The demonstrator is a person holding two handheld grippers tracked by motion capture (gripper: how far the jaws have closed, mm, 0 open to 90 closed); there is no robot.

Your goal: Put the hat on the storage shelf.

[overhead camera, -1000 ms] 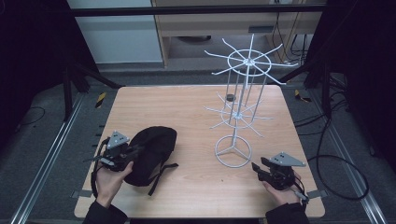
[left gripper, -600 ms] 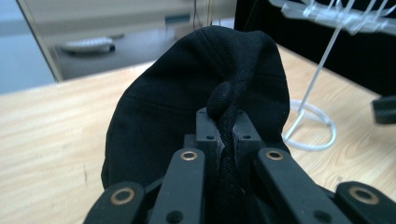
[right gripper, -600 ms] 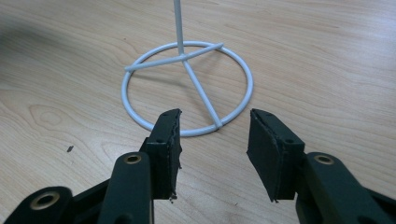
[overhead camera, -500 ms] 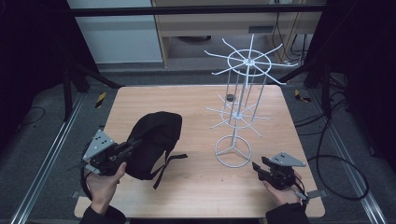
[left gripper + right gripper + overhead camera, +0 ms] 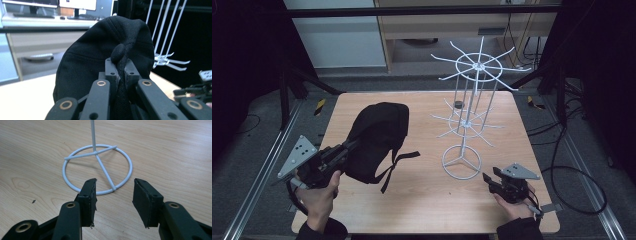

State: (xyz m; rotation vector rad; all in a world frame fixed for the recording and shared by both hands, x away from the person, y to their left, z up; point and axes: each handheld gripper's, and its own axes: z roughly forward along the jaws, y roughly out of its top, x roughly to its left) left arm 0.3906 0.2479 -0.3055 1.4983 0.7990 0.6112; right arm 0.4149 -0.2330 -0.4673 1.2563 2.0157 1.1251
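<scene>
The left gripper [image 5: 343, 153] had its jaws pinched tight on the black cap [image 5: 377, 135], held up off the table [image 5: 422, 210] at the left side. The white wire rack [image 5: 467, 125] stood to the cap's right, w/ its hooks up high, so the cap likely had to go right & up. The left hand was nearer. The right gripper [image 5: 113, 197] was half open, empty, low by the rack's ring base [image 5: 97, 170].

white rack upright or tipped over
Upright: the rack stands on its ring base flat on the table, pole vertical.
</scene>
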